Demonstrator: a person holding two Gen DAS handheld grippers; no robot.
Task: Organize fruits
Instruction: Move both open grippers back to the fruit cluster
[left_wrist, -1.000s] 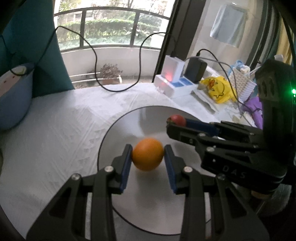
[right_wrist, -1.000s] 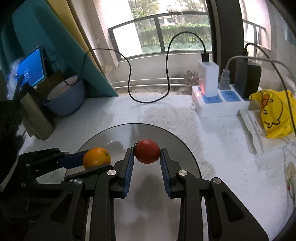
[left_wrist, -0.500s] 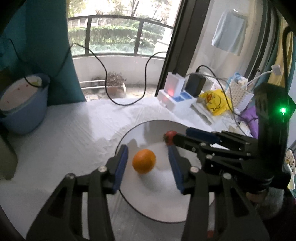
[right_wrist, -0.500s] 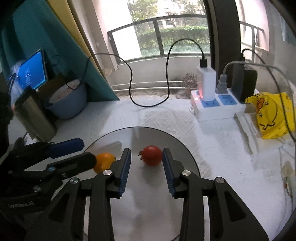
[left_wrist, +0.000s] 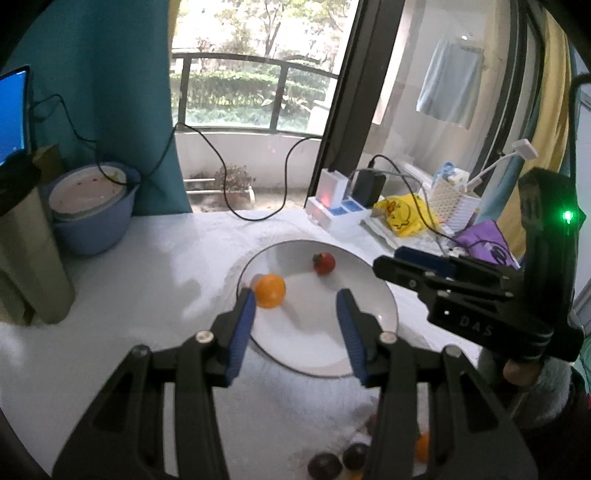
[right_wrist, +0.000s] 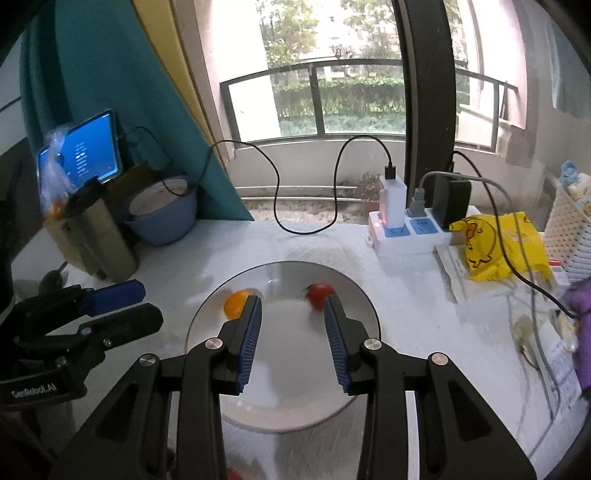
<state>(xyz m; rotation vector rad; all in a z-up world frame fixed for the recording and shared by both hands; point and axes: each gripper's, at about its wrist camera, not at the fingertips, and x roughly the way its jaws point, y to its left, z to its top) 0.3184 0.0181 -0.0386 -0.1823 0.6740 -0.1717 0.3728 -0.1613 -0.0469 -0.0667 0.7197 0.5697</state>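
1. The left gripper (left_wrist: 295, 325) hangs above the near rim of the plate with its jaws spread wide and nothing between them; its blue pads (left_wrist: 242, 332) are bare.
2. The right gripper (right_wrist: 293, 339) is likewise spread and empty, poised over the middle of the plate, seen from the left view as a black body coming in from the right side.
3. The orange (left_wrist: 270, 291) lies on the plate (left_wrist: 314, 354) toward its left edge, just beyond the left gripper's left pad and clear of it as far as the view tells.
4. The small red fruit (left_wrist: 324, 263), tomato-like with a dark stalk, lies on the far part of the plate, apart from the orange.
5. Judged from this, two fruits are already placed and both grippers are free.
6. Work seems to remain: at the bottom of the left view several dark round fruits (left_wrist: 325, 466) and a bit of something orange (left_wrist: 423, 447) lie on the white table cloth (left_wrist: 147, 273), off the plate.
7. The blue basin (right_wrist: 162, 218) and power strip (right_wrist: 402, 230) stand farther back, uninvolved.
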